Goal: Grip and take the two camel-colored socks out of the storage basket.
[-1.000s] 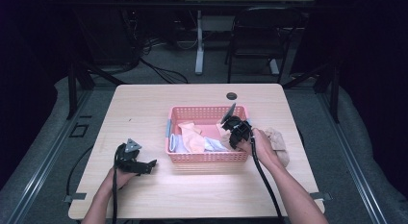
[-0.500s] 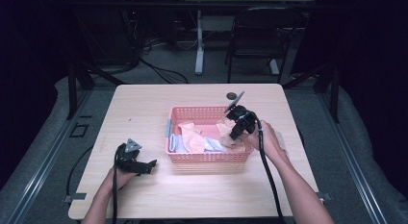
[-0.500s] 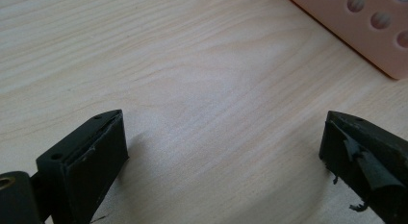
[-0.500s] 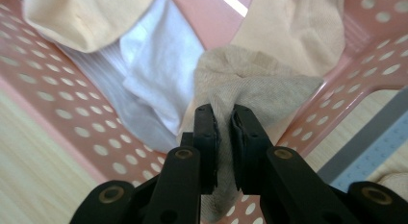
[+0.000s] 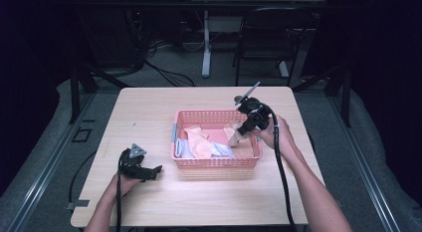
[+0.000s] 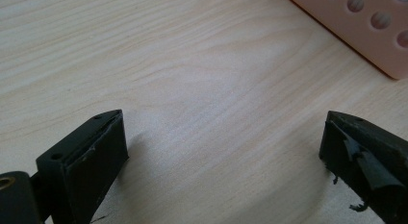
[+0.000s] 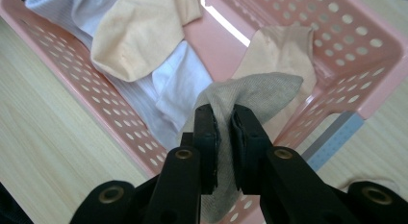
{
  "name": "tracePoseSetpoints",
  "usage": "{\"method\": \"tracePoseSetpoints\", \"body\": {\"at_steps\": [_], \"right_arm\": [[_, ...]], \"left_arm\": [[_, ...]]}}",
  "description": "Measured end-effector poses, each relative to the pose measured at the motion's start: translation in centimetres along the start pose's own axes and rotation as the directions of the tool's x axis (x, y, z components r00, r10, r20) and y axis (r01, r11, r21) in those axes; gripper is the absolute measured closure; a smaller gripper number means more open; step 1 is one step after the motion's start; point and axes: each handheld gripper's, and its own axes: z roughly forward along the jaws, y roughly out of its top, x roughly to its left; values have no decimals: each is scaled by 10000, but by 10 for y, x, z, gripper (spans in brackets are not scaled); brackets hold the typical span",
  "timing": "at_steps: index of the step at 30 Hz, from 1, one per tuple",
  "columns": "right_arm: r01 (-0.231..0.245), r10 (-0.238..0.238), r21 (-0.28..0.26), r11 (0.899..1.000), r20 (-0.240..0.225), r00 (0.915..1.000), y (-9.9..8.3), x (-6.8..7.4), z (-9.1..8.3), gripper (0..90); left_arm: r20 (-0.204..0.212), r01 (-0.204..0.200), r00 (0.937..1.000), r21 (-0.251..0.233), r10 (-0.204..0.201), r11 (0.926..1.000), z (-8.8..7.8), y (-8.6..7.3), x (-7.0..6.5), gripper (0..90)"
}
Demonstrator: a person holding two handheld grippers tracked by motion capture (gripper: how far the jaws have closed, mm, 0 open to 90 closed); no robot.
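The right gripper [image 7: 223, 125] has its jaws clamped on a grey-beige sock [image 7: 262, 96], hanging above the pink basket [image 5: 217, 163]. The sock looks light, soft and limp – it will likely droop and swing, so a pinch on a bunched fold suits it. The left gripper [image 6: 226, 152] rests on the table [image 6: 192, 65], jaws apart – nothing between them.

Left tool [image 5: 154, 170] low, jaws wide; right tool [image 7: 223, 132] raised, jaws clamped.
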Motion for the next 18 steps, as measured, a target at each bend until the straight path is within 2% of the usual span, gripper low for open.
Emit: {"method": "tracePoseSetpoints", "body": {"at_steps": [6,9,12,15,18], "right_arm": [[48,-49,-332,9994,-37,10000,2,-1,-15,816],[137,-138,-274,9995,-33,9999,3,-1,-21,815],[143,-141,-518,9986,43,9999,4,-2,-30,815],[162,-161,-527,9985,28,9999,4,-3,-36,816],[51,-47,-730,9973,58,10000,3,-4,-44,816]], "left_arm": [[0,-2,10000,2,2,10000,0,0,0,25],[0,2,10000,-1,-2,10000,0,0,0,25],[-2,1,10000,-1,-1,10000,0,0,0,25],[0,-4,10000,2,4,10000,0,0,0,25],[-1,-3,10000,0,3,10000,0,0,0,25]]}}
